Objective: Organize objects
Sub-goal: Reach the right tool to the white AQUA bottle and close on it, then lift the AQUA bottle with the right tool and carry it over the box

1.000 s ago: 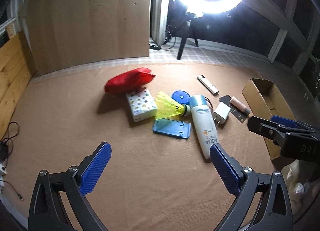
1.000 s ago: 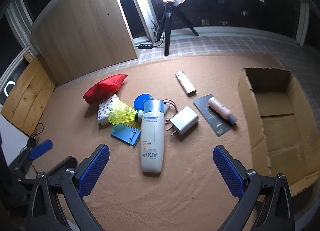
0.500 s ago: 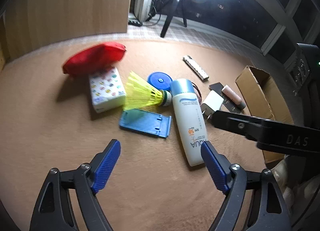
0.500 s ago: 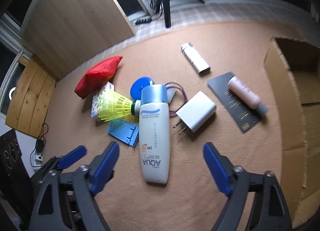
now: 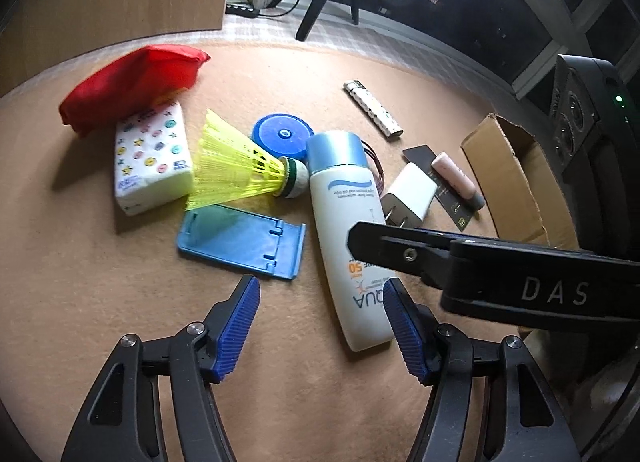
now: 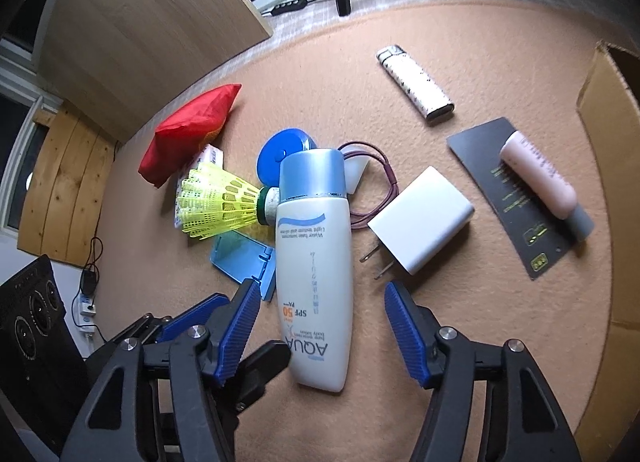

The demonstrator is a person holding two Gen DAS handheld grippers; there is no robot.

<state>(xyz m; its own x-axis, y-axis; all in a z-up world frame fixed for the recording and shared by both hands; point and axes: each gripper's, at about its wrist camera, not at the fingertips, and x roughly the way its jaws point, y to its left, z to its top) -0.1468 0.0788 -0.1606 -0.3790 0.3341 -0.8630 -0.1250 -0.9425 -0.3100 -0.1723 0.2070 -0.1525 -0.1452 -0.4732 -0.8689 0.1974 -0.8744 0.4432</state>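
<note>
A tan carpet (image 6: 460, 302) carries everything. Largest upon it is one cardboard box (image 6: 608, 166), open-topped at the right edge; what it holds cannot be seen.

Two grippers hang over the carpet. The right gripper (image 6: 320, 298) has its blue-padded jaws about half open and closing, with the lower end of the sunscreen bottle (image 6: 316, 262) between them, the pads not yet touching it. The left gripper (image 5: 320, 298) has its jaws likewise half open and closing over bare carpet just left of the bottle's base, holding nothing.

One red pouch (image 5: 128, 86) lies at the far left, resting partly on one tissue pack (image 5: 150, 162) printed with small coloured shapes. The single white bottle with a blue cap lies flat in the middle, reading "AQUA" and "SPF 50". Beside it are one blue phone stand (image 5: 240, 242), one yellow shuttlecock (image 5: 240, 166) touching the cap, and one blue round lid (image 5: 282, 136) behind.

To the right: one white charger plug (image 6: 420, 222), one dark card (image 6: 516, 206) with one pink tube (image 6: 538, 174) lying on it, one white lighter (image 6: 416, 82), and one maroon cord loop (image 6: 380, 186).
</note>
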